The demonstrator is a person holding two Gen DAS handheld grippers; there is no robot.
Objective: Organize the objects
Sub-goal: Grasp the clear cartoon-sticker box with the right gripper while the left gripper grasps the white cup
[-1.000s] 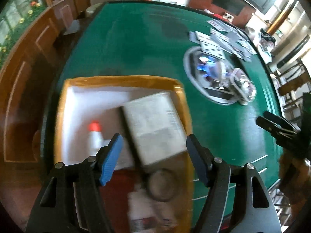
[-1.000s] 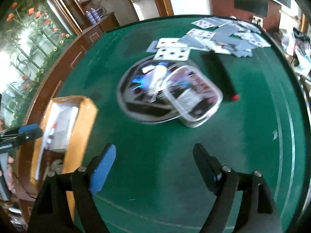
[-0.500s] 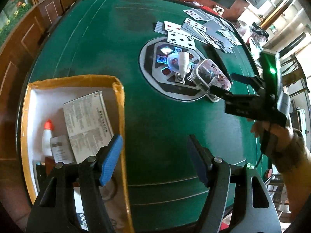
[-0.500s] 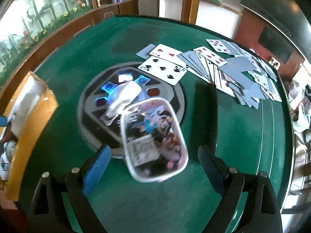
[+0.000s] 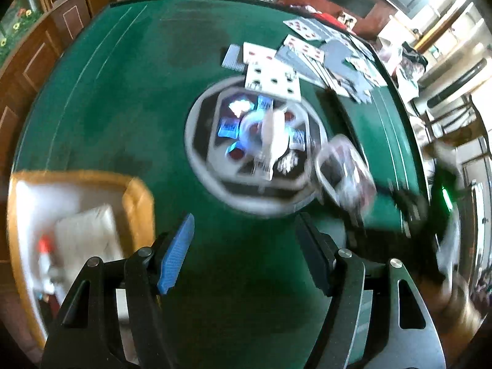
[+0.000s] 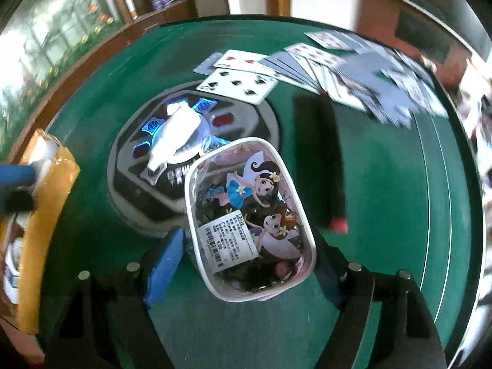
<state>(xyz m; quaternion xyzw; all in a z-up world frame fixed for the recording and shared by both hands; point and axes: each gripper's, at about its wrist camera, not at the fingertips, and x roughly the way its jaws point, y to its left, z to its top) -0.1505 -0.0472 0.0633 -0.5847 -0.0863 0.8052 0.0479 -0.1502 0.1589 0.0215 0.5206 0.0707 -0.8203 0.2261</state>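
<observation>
The right gripper straddles the clear box, its jaws having just been closing, with the pads beside the box walls; contact cannot be confirmed. The box sits on green felt, its far end overlapping the round console. The left gripper is open and empty above felt, the carton to its left.

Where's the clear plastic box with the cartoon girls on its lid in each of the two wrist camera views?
Left wrist view: the clear plastic box sits right of centre, blurred, at the right edge of the round grey console.
Right wrist view: the box fills the lower centre, between the right gripper fingers, which have just been closing.
Shared landmark: the black-suited playing card overlapping the console's far rim.
</observation>
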